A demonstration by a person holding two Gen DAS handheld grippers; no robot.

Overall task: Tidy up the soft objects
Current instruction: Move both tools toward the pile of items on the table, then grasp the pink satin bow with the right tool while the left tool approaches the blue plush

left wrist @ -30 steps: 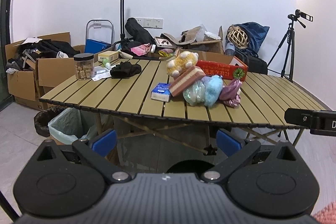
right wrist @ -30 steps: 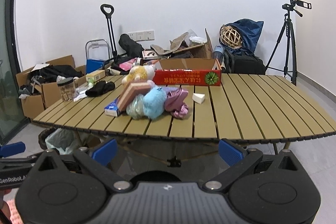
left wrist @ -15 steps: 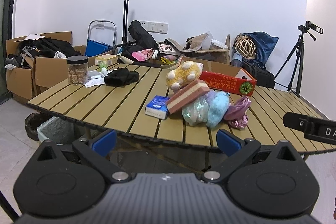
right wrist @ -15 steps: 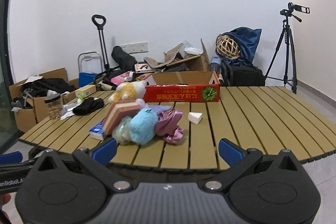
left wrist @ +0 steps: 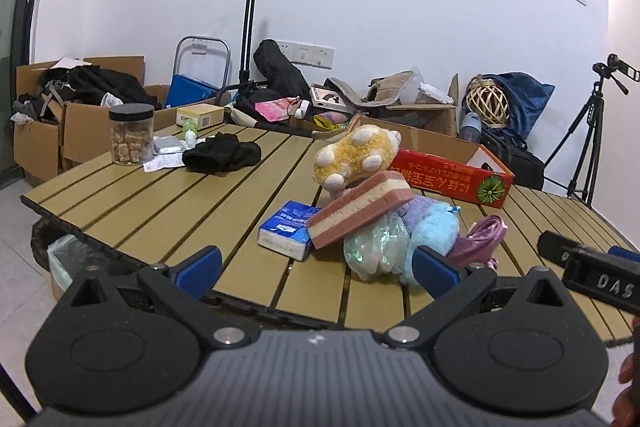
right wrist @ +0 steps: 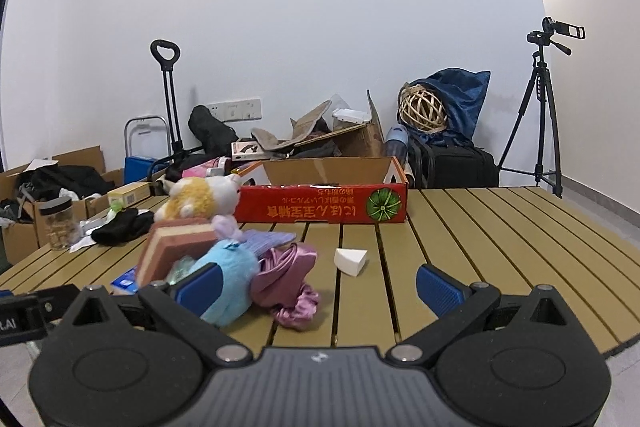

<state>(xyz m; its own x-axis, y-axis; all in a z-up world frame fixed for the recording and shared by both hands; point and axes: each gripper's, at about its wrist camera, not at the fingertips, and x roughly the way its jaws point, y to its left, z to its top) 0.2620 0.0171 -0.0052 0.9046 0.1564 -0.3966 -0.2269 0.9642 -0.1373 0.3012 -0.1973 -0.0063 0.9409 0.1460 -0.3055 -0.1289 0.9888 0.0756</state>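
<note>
A heap of soft things lies on the slatted table: a yellow plush toy, a pink-and-cream sponge, a light blue plush, a shiny green pouf and pink satin cloth. A tissue pack lies to their left. My left gripper is open at the near table edge, in front of the heap. My right gripper is open too, with the blue plush by its left finger and the pink cloth ahead. A white wedge sponge sits apart.
An open red cardboard box stands behind the heap. A black cloth, a jar of snacks and papers lie at the table's far left. Cartons, bags and a hand trolley line the wall. A tripod stands at right.
Both grippers have come closer to the table and the heap, which looms larger now. Their fingers have stayed open, and nothing on the table has moved.
</note>
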